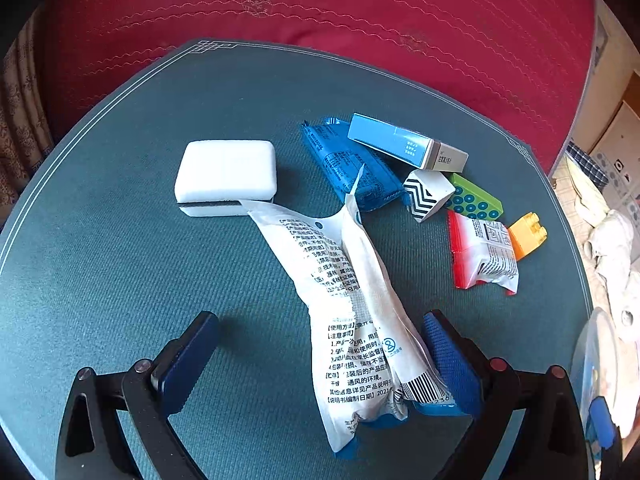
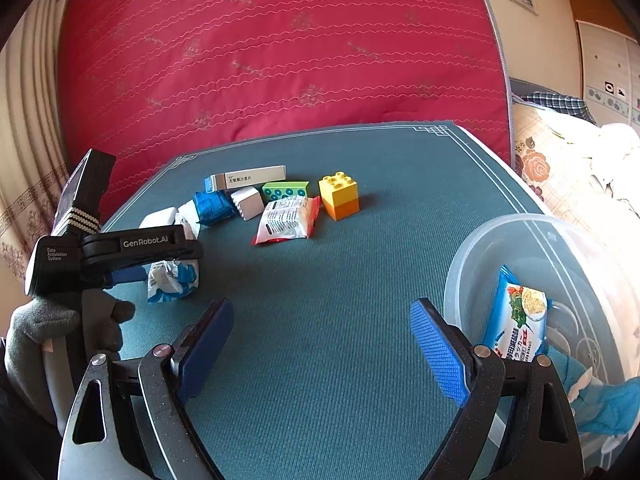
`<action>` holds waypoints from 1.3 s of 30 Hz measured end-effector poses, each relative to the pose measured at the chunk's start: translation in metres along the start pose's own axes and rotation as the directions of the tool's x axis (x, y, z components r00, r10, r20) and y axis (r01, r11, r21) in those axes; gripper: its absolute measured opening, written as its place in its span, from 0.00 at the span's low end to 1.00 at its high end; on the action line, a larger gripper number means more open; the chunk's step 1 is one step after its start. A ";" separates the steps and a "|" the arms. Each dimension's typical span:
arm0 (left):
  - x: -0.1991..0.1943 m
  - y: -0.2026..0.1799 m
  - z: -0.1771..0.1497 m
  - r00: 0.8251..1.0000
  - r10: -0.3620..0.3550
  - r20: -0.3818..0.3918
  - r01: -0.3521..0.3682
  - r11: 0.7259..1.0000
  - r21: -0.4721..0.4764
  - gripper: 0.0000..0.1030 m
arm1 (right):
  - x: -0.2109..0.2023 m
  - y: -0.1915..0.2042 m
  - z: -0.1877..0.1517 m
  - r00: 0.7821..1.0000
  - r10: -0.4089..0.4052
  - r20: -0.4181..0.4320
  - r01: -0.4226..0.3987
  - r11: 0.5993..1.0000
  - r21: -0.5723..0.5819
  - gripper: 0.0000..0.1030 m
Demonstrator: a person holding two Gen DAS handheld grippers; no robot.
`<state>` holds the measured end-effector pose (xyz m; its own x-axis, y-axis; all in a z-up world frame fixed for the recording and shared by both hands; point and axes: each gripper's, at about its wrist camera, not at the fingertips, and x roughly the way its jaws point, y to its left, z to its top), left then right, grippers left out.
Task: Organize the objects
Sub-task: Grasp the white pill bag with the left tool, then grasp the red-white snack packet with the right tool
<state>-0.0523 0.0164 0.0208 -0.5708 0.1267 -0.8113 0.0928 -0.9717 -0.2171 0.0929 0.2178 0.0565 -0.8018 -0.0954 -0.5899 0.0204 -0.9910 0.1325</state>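
A long white packet (image 1: 352, 312) with black print and blue ends lies on the teal mat (image 1: 120, 260) between the fingers of my left gripper (image 1: 320, 320). The gripper is open: its right pad (image 1: 448, 360) is against the packet's edge, the left pad stands well away. In the right wrist view my right gripper (image 2: 322, 306) hangs open over bare mat with nothing between its fingers. To its right a clear plastic bowl (image 2: 520, 228) holds a blue snack packet (image 2: 516, 316). A gloved hand (image 2: 40, 320) holds the left gripper at the far left there.
Beyond the white packet lie a white sponge (image 1: 226, 176), a blue packet (image 1: 352, 164), a blue-and-white box (image 1: 404, 146), a zigzag block (image 1: 426, 194), a green dotted block (image 1: 474, 198), a red-and-white packet (image 1: 484, 254) and a yellow-orange brick (image 1: 528, 236). A red quilt (image 1: 320, 12) borders the mat behind.
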 end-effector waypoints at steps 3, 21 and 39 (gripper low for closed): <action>-0.001 0.006 0.002 1.000 0.005 0.014 -0.005 1.000 0.004 0.99 | 0.004 0.003 0.001 0.999 0.026 -0.022 -0.025 1.000 0.011 0.88; -0.003 0.003 -0.003 0.995 -0.058 0.075 0.049 0.992 0.113 0.50 | 0.054 0.013 0.034 0.985 0.091 -0.147 -0.080 0.994 0.081 0.88; -0.027 0.008 -0.004 0.979 -0.020 0.202 0.005 0.997 0.076 0.50 | 0.150 0.034 0.078 0.981 0.032 -0.191 -0.031 0.999 0.009 0.84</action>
<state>-0.0331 0.0057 0.0391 -0.7254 0.1037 -0.6805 0.0275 -0.9834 -0.1792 -0.0734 0.1774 0.0351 -0.6720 -0.1431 -0.7266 0.0394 -0.9867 0.1579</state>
